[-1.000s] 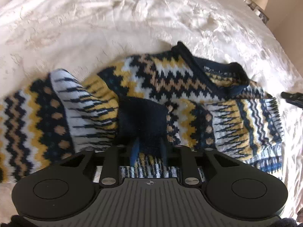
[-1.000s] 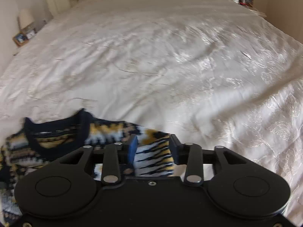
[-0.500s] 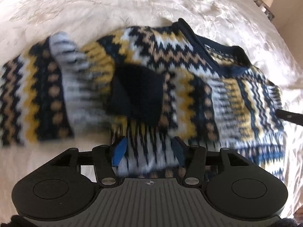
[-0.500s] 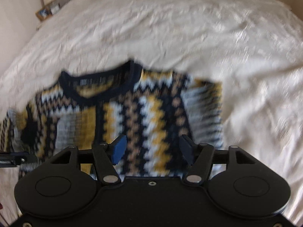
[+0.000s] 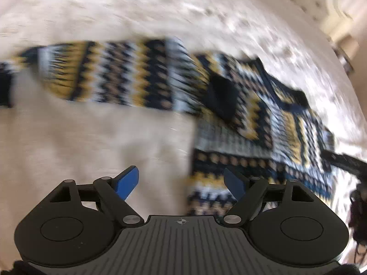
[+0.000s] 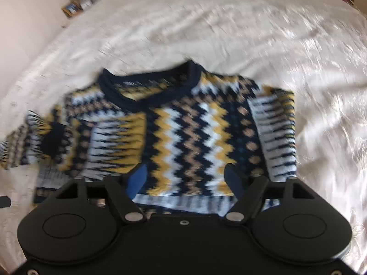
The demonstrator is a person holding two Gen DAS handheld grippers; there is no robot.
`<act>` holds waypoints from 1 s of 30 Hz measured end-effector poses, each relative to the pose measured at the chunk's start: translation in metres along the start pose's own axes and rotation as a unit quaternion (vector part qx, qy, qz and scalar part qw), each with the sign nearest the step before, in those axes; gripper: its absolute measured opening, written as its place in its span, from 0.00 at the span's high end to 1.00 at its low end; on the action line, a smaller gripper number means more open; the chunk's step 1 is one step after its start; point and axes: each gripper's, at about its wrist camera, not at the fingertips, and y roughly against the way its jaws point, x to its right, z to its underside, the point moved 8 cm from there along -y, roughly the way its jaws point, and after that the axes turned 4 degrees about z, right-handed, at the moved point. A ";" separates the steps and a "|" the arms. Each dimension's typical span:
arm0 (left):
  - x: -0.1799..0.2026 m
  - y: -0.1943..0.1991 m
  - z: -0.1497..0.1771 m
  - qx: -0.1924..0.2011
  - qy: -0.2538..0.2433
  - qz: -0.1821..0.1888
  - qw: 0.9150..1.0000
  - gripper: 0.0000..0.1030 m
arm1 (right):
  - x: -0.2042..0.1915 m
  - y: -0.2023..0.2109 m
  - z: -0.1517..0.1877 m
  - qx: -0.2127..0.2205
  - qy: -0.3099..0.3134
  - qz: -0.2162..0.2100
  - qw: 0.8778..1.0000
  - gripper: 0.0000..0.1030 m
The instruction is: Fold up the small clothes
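Knitted zigzag sweater [image 6: 183, 126] lies flat on the cream bedspread [image 6: 252, 34] — ahead of the right gripper [image 6: 185, 178] and up-right of the left gripper [image 5: 181, 183] (both blurred). Both jaws have just been opening — nothing between them.

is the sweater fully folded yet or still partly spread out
Partly folded. The sweater lies on the bedspread with one sleeve folded in over its front; the other sleeve stretches out flat to the side.
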 end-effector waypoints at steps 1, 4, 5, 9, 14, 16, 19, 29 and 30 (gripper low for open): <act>-0.007 0.008 -0.001 0.011 0.006 -0.007 1.000 0.21 | -0.004 0.005 0.001 0.006 0.000 -0.007 1.000 0.19; -0.030 0.026 -0.008 0.042 0.025 -0.028 0.998 0.18 | -0.017 0.017 0.004 0.016 0.007 -0.026 1.000 0.10; -0.038 0.031 -0.010 0.051 0.030 -0.033 0.998 0.18 | -0.022 0.020 0.007 0.017 0.010 -0.032 0.999 0.08; -0.069 0.039 -0.022 0.070 0.029 -0.059 0.995 0.17 | -0.045 0.032 0.019 0.016 0.024 -0.038 0.999 0.07; -0.108 0.040 -0.038 0.077 0.053 -0.055 0.994 0.17 | -0.068 0.046 0.035 0.007 0.022 -0.037 0.999 0.06; -0.120 0.042 -0.051 0.087 0.069 -0.043 0.993 0.17 | -0.078 0.048 0.039 0.003 0.030 -0.029 0.999 0.06; -0.130 0.039 -0.073 0.104 0.085 -0.027 0.991 0.17 | -0.091 0.048 0.041 -0.001 0.029 -0.020 0.999 0.06; -0.168 0.003 -0.123 0.114 0.162 -0.001 0.980 0.12 | -0.141 0.059 0.037 0.014 0.021 -0.006 1.000 0.06; -0.170 -0.001 -0.124 0.112 0.167 0.001 0.979 0.12 | -0.144 0.060 0.037 0.014 0.020 -0.005 1.000 0.06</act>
